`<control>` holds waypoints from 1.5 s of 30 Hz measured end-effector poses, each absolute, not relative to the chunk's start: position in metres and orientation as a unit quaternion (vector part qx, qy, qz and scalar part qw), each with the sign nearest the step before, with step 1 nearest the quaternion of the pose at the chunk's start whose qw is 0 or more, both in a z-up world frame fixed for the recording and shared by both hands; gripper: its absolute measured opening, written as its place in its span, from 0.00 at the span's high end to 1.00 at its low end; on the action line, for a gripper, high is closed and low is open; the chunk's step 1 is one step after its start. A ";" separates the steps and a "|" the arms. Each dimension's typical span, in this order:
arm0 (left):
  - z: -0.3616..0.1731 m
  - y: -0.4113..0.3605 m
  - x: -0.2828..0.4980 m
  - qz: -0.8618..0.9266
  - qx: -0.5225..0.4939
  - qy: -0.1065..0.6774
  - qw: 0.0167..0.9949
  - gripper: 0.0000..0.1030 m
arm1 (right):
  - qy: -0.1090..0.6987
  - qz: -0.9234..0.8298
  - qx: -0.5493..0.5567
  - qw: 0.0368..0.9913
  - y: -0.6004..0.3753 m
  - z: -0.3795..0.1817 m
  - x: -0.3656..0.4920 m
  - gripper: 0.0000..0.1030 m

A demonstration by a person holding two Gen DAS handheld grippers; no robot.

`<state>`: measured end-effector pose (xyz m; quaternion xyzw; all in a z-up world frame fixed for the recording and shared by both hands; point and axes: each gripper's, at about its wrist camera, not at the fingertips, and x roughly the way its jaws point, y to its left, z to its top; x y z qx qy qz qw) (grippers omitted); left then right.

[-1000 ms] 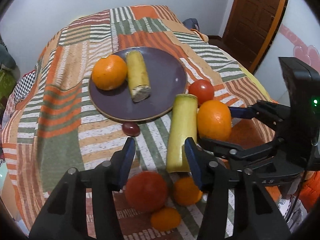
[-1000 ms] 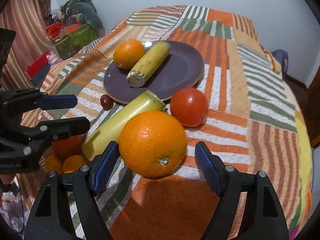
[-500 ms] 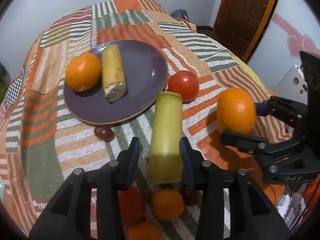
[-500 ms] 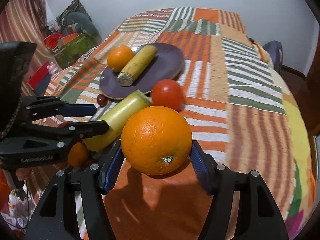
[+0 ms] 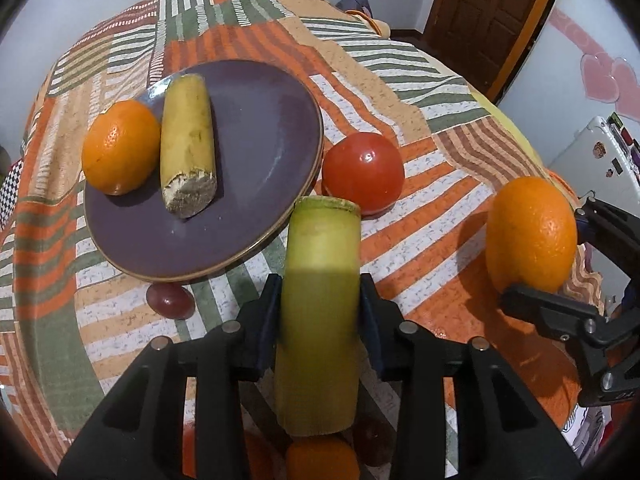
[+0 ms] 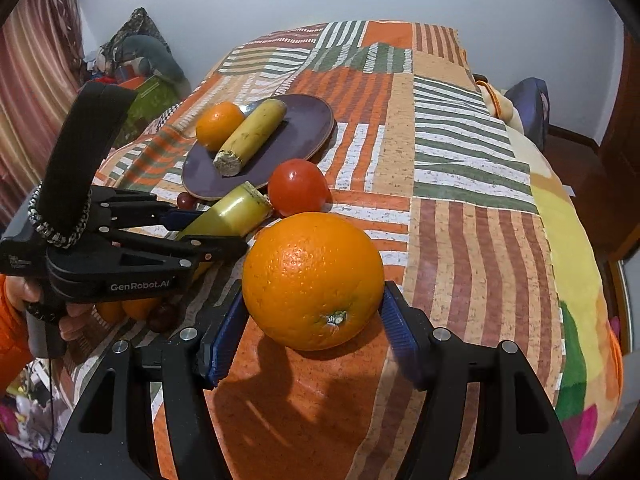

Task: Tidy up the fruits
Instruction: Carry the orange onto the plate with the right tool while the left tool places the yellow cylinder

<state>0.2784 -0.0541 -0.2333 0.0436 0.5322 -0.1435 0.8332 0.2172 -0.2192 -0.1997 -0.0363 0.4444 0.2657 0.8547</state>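
My left gripper [image 5: 320,292] is shut on a yellow-green banana piece [image 5: 320,280] and holds it above the striped bedspread; it also shows in the right wrist view [image 6: 236,212]. My right gripper [image 6: 312,320] is shut on a large orange [image 6: 312,280], lifted off the cloth; the orange also shows in the left wrist view [image 5: 532,232]. A purple plate [image 5: 264,128] holds a second orange [image 5: 120,146] and a cut banana [image 5: 186,140]. A red tomato [image 5: 362,172] lies beside the plate.
A dark grape [image 5: 170,300] lies in front of the plate. Small oranges [image 5: 320,460] and another grape [image 6: 162,316] lie under my left gripper. The bed's edge falls off at the right, by a wooden door [image 5: 492,12]. Clutter stands at the left wall [image 6: 140,64].
Both grippers have lifted their fruit higher off the cloth. The left one has brought the banana piece nearer the plate; the right one has pulled back with the orange.
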 end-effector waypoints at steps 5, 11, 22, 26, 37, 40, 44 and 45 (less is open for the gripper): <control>-0.224 -0.050 0.270 -0.139 0.034 0.520 0.842 0.64 | 0.437 0.266 -0.032 0.858 -0.220 -0.192 0.217 0.40; -0.195 -0.029 0.261 -0.129 0.006 0.493 0.860 0.64 | 0.423 0.267 -0.034 0.865 -0.215 -0.180 0.220 0.40; -0.131 0.028 0.253 -0.092 -0.034 0.427 0.899 0.64 | 0.391 0.276 -0.036 0.877 -0.192 -0.153 0.239 0.40; -0.123 0.040 0.262 -0.085 -0.048 0.421 0.902 0.64 | 0.381 0.281 -0.039 0.880 -0.179 -0.145 0.251 0.40; -0.128 0.043 0.309 -0.081 -0.058 0.418 0.903 0.64 | 0.379 0.281 -0.060 0.879 -0.148 -0.143 0.295 0.40; -0.137 0.038 0.323 -0.080 -0.048 0.424 0.901 0.64 | 0.387 0.279 -0.066 0.876 -0.141 -0.147 0.313 0.40; -0.153 0.036 0.342 -0.085 -0.056 0.441 0.892 0.64 | 0.405 0.279 -0.075 0.868 -0.133 -0.157 0.328 0.40; -0.158 0.034 0.345 -0.086 -0.057 0.444 0.890 0.64 | 0.410 0.277 -0.081 0.865 -0.131 -0.162 0.332 0.40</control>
